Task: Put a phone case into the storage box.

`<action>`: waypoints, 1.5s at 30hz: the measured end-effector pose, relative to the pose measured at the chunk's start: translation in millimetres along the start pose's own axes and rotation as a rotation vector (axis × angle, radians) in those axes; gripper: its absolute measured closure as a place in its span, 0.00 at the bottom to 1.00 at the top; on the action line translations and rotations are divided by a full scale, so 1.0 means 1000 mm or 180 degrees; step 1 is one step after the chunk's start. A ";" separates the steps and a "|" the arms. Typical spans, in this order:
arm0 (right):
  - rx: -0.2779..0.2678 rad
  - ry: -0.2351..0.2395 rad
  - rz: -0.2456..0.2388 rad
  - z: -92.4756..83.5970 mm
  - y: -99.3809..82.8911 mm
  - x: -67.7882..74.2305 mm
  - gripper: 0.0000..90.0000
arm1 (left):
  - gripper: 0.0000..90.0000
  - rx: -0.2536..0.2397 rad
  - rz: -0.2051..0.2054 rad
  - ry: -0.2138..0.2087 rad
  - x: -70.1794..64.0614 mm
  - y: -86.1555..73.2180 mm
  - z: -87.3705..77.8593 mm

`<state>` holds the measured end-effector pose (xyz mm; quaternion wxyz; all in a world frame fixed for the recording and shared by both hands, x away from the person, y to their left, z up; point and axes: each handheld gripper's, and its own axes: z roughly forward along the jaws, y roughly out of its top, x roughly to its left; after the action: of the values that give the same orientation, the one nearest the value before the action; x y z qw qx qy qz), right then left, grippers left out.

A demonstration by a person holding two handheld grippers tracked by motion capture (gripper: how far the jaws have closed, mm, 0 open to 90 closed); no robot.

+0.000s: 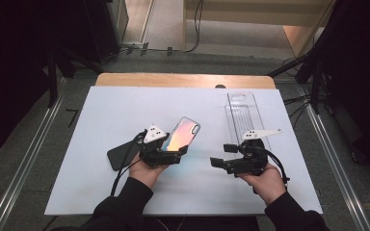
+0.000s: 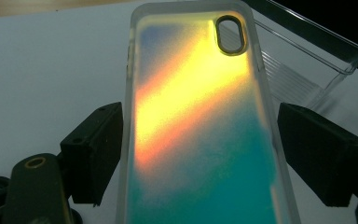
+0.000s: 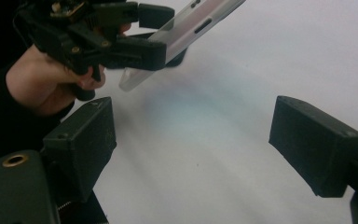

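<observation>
Your left gripper point(image 1: 169, 153) clamps the iridescent phone case point(image 1: 183, 133), lifted; right gripper point(image 1: 225, 155) gapes empty. Fitting onto the black phone point(image 1: 121, 155) remains.

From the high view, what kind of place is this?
Probably a lab recording station, not a home: a white board-covered wooden table flanked by metal floor rails, dark stands with cables trailing behind, and handheld tongs gripping an iridescent translucent phone case.
</observation>
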<state>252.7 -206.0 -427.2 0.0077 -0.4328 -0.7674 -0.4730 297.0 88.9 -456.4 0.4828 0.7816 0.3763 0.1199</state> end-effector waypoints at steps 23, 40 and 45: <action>-0.0144 0.0061 0.0236 0.027 0.036 0.001 0.15 | 0.20 -0.0628 0.0016 0.0311 -0.027 -0.023 -0.007; -0.0188 0.0164 0.0475 0.042 0.047 -0.008 0.24 | 0.20 -0.0678 0.0117 0.0288 -0.041 -0.029 -0.002; -0.0131 0.0263 0.0612 0.050 0.051 -0.011 0.35 | 0.20 -0.0674 0.0122 0.0301 -0.042 -0.029 -0.003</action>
<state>313.5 -168.2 -422.9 0.0757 -0.4845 -0.7115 -0.5032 252.7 68.2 -472.3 0.5419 0.7268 0.3689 0.2048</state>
